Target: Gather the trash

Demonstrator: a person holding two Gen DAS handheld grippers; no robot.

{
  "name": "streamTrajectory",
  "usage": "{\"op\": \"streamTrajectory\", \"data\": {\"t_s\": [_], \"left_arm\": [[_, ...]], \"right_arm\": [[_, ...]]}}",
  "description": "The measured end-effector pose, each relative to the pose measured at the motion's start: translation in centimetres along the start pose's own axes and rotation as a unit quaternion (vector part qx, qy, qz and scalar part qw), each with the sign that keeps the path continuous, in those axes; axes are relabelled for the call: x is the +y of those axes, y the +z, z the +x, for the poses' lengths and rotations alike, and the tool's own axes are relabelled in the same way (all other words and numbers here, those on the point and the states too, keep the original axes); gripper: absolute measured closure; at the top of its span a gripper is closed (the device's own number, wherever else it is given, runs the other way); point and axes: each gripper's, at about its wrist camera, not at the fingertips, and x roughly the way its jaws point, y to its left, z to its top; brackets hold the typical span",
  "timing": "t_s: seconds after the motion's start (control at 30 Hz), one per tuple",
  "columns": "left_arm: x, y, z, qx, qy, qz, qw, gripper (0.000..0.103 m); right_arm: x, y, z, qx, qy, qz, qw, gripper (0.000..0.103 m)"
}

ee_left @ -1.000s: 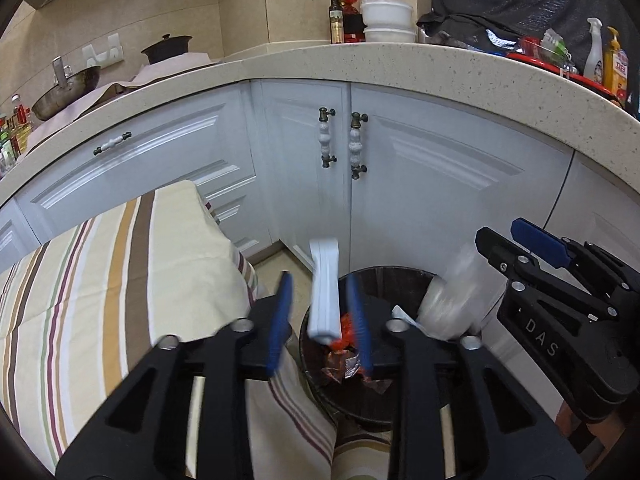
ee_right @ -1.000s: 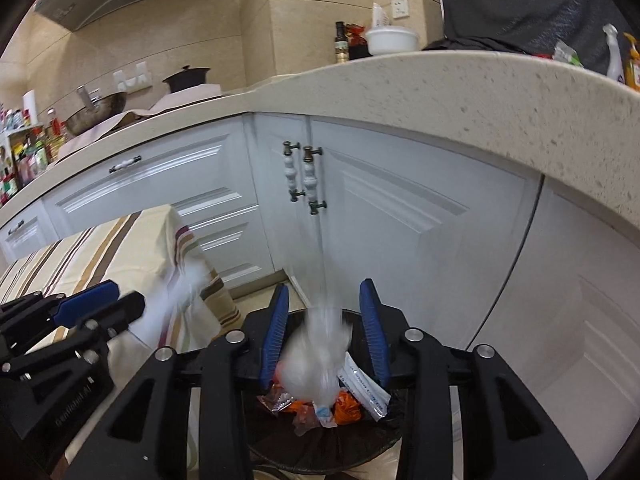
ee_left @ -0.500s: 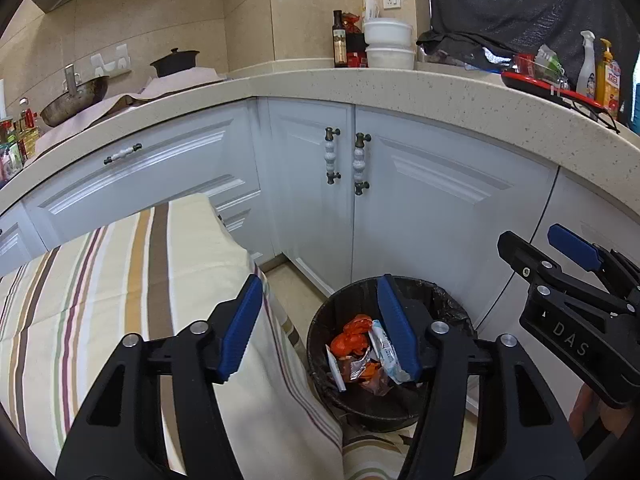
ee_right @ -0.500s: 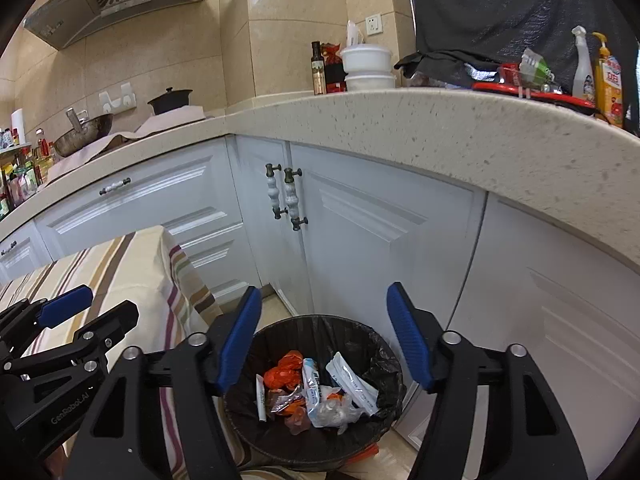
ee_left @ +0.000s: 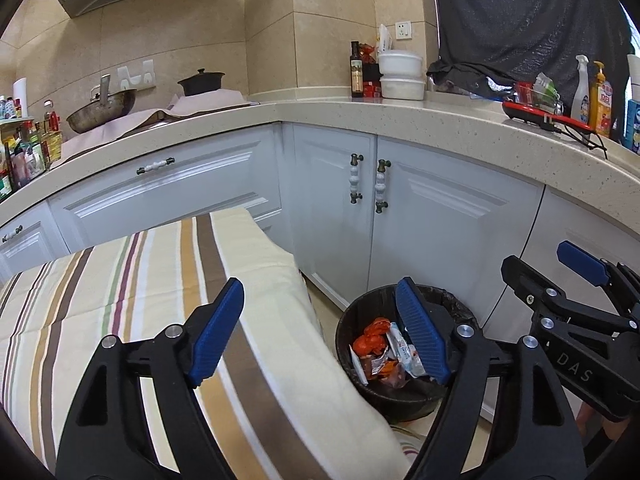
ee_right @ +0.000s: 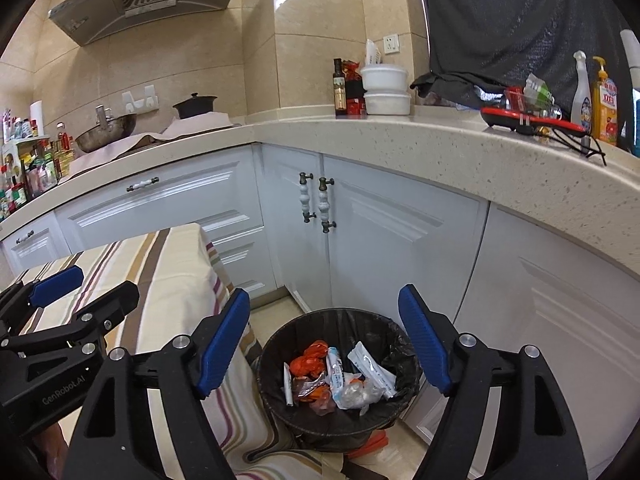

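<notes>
Both tongs are spread wide and hold nothing. The left tongs (ee_left: 320, 336) hang over the edge of the striped tablecloth (ee_left: 120, 280), with the bin (ee_left: 352, 316) just ahead and to their right; the right-hand blue finger (ee_left: 420, 336) overlaps the bin's mouth in the left wrist view. The right tongs (ee_right: 326, 344) sit almost straight above the bin (ee_right: 276, 344), framing it between their two fingers.

The trash (ee_right: 340, 376) lies inside the bin: orange wrappers, white packets, a clear crumpled bag, all loose on the black liner. Nothing is caught on a finger or hanging on the rim. The bin stands on the floor between the draped table and the white cabinet doors (ee_right: 384, 240), close to the table's corner, so a drop from table height lands in it with little reach.

Judgement: the wide spread over the bin fits a release pose, with this load dumped. No trash shows on the visible part of the cloth, though much of the table is out of frame, so whether more remains cannot be told.
</notes>
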Motion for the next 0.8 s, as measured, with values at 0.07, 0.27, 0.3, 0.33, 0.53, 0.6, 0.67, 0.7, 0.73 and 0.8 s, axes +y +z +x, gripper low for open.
{"op": "streamTrajectory", "data": {"t_s": [0.07, 0.27, 0.3, 0.33, 0.53, 0.6, 0.67, 0.7, 0.73, 0.8], "left_arm": [[0.6, -0.2, -0.7, -0.004, 0.0, 0.0, 1.0, 0.025], [2.1, -0.8, -2.5, -0.018, 0.009, 0.004, 0.9998, 0.021], [2.3, -0.9, -2.8, -0.019, 0.011, 0.004, 0.9998, 0.021], [2.6, -1.0, -3.1, -0.02, 0.011, 0.002, 0.9997, 0.021], [3.7, -1.4, -4.5, -0.023, 0.011, -0.01, 0.9996, 0.021], [4.0, -1.5, -5.1, -0.026, 0.009, -0.014, 0.9995, 0.021], [4.2, -1.5, -5.4, -0.027, 0.007, -0.016, 0.9995, 0.021], [4.3, -1.5, -5.6, -0.028, 0.007, -0.017, 0.9995, 0.021], [4.4, -1.5, -5.8, -0.028, 0.007, -0.018, 0.9994, 0.021], [4.7, -1.6, -6.1, -0.029, 0.006, -0.023, 0.9993, 0.021]], "right_arm": [[0.3, -0.1, -0.8, -0.003, -0.001, -0.004, 1.0, 0.027], [1.0, -0.4, -2.4, -0.004, -0.002, -0.01, 1.0, 0.026], [1.1, -0.5, -2.6, -0.005, -0.002, -0.01, 1.0, 0.026], [1.2, -0.6, -2.8, -0.005, -0.002, -0.011, 1.0, 0.026], [1.8, -0.9, -4.2, -0.009, -0.003, -0.019, 1.0, 0.025], [2.0, -0.9, -4.8, -0.011, -0.003, -0.02, 1.0, 0.025], [2.1, -0.8, -5.3, -0.016, -0.005, -0.022, 1.0, 0.025], [2.2, -0.8, -5.5, -0.018, -0.005, -0.022, 1.0, 0.025], [2.3, -0.8, -5.7, -0.019, -0.005, -0.022, 1.0, 0.024], [2.4, -0.8, -6.2, -0.023, -0.005, -0.023, 0.999, 0.024]]}}
